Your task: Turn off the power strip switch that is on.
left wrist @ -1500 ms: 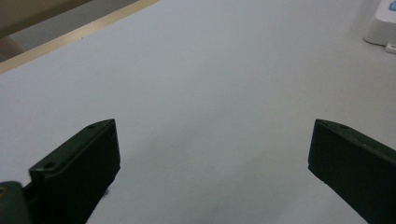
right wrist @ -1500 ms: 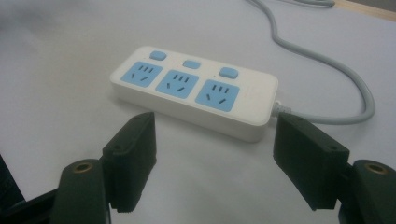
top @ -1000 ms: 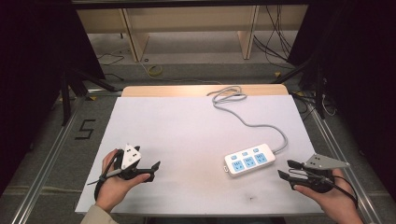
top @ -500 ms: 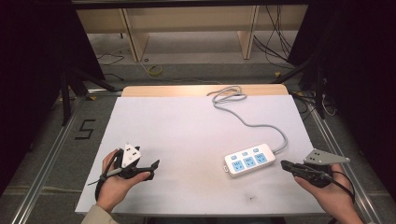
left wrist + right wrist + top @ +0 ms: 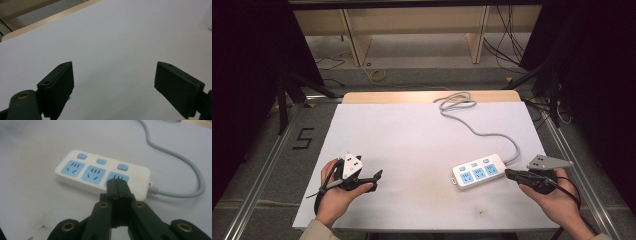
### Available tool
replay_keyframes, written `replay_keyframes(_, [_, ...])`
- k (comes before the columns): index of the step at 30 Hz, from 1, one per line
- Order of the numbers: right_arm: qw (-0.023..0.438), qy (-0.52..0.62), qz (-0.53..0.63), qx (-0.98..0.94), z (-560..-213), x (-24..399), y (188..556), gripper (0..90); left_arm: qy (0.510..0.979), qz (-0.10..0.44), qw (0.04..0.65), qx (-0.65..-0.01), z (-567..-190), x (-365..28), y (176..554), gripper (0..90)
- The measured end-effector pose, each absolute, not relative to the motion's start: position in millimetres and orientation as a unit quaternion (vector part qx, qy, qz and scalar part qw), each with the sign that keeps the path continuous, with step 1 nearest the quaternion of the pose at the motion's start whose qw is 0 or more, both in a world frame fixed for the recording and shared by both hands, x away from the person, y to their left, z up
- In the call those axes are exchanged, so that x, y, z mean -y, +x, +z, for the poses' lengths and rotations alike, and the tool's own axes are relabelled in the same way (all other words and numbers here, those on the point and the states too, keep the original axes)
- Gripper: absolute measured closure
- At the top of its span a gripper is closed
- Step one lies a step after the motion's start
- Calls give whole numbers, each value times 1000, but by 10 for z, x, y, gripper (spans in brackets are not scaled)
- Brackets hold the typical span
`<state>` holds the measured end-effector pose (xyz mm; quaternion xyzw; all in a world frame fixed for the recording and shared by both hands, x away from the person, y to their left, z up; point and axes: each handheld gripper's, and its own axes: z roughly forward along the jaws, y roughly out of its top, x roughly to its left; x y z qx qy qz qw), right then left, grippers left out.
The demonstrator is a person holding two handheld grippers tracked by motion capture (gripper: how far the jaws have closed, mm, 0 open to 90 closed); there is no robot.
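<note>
A white power strip (image 5: 477, 173) with three blue sockets and three blue buttons lies at the right of the white table; its grey cable (image 5: 484, 131) runs to the far edge. In the right gripper view the power strip (image 5: 100, 171) lies just ahead of my right gripper (image 5: 118, 182), whose jaws are pressed together with nothing between them. In the high view the right gripper (image 5: 508, 173) sits just right of the strip. My left gripper (image 5: 377, 175) rests at the front left, and in its own view the left gripper (image 5: 113, 77) stands wide open over bare table.
The white table top (image 5: 412, 140) has a wooden strip along its far edge (image 5: 392, 95). Metal rails (image 5: 262, 170) flank the table, and a "5" mark (image 5: 303, 138) lies on the floor at left. Shelving and cables stand behind.
My right gripper has shifted a little left toward the power strip's end. The left gripper has stayed in place.
</note>
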<state>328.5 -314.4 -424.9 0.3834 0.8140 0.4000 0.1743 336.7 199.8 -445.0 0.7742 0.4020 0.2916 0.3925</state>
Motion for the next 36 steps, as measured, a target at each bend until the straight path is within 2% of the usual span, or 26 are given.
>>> replay_keyframes(36, [155,380,388,-825,-4238,2805,3686,900,775,294,400,-391,-4441,-1916,3368,160])
